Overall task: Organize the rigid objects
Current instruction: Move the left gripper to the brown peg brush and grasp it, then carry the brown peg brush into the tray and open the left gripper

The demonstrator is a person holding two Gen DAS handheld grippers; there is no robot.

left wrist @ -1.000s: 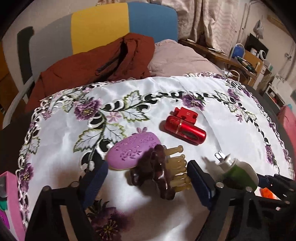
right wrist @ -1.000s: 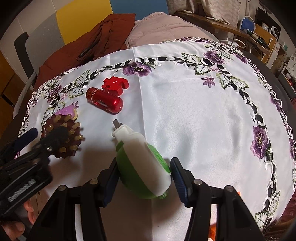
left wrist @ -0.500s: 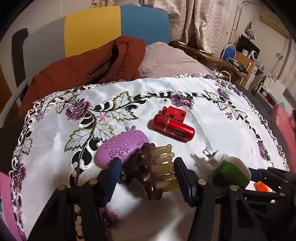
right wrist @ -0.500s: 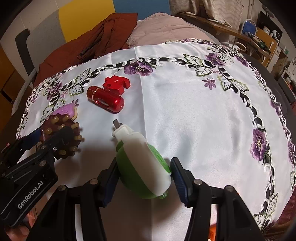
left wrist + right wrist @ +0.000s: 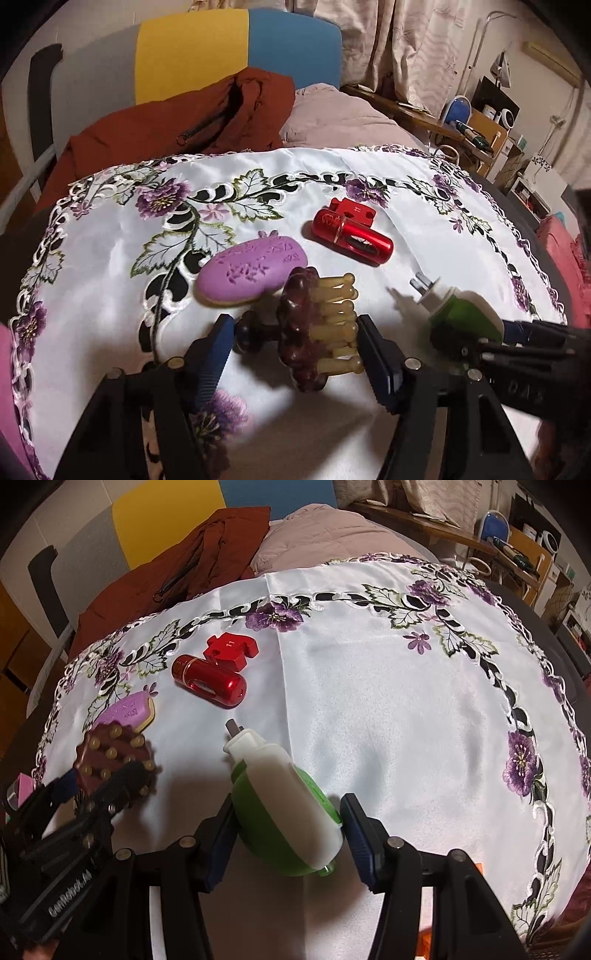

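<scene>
- My left claw [image 5: 295, 343] brackets the brown massage brush [image 5: 314, 328] on the tabletop [image 5: 388, 720]; its jaws have just been opening and sit a little apart from the brush's knob and peg tips.
- My right claw [image 5: 286, 827] is clamped on the green-and-white plug-in device [image 5: 284, 808], its prongs pointing away.
- To grip well, I judge the left jaws should close squarely on knob and pegs, since the rounded pegs could slip.
- The purple oval piece [image 5: 251, 273] lies touching the brush's far edge and may be nudged.
- The red cylinder [image 5: 351, 240] and red puzzle-shaped block [image 5: 352, 212] lie together farther back; a rust jacket [image 5: 184, 122] is beyond the embroidered cloth [image 5: 110, 295].
</scene>
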